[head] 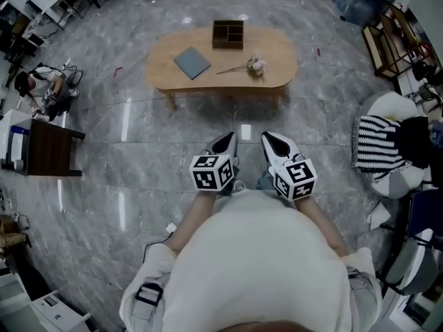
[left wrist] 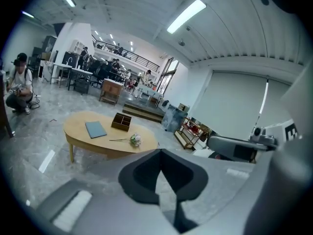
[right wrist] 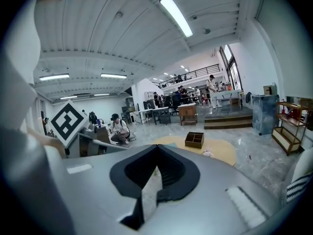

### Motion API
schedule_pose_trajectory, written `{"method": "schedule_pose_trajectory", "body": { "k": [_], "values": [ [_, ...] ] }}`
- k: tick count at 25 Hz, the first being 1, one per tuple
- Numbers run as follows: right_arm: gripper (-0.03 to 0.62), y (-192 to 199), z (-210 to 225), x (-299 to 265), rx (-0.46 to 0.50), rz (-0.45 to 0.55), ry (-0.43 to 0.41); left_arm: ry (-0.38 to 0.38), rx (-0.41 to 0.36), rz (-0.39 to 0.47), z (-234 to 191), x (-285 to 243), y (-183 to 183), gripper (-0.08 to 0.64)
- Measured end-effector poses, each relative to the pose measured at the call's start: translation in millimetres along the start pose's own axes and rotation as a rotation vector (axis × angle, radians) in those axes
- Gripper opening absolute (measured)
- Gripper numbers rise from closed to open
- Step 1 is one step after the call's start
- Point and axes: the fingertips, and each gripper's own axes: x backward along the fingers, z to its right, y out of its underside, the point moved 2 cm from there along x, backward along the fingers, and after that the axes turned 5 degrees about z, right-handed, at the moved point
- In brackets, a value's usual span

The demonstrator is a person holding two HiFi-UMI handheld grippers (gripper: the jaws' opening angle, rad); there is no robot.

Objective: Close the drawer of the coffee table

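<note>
A light wooden oval coffee table (head: 277,64) stands on the marble floor well ahead of me; it also shows in the left gripper view as the table (left wrist: 80,131) and in the right gripper view as the table (right wrist: 225,153). Its front face shows no drawer that I can make out from here. My left gripper (head: 227,141) and right gripper (head: 271,140) are held close to my body, side by side, well short of the table. Both are shut with nothing between the jaws.
On the table lie a blue book (head: 192,62), a brown compartment box (head: 228,34) and a flower sprig (head: 255,65). A dark side table (head: 48,148) stands at left, a person (head: 41,88) crouches beyond it, and a chair with striped cloth (head: 377,147) stands at right.
</note>
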Motion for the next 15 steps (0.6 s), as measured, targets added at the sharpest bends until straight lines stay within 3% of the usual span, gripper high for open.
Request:
{"method": "schedule_pose_trajectory", "body": {
  "k": [6, 15],
  "values": [
    [-0.003, 0.4, -2.6, 5.2, 0.02, -0.016, -0.046, -0.002, 0.014, 0.014, 3.4, -2.9, -2.5, 0.002],
    [-0.003, 2.9, 1.3, 8.3, 0.018, -0.018, -0.033, 0.004, 0.016, -0.002, 9.4, -3.0, 6.1, 0.002]
  ]
}}
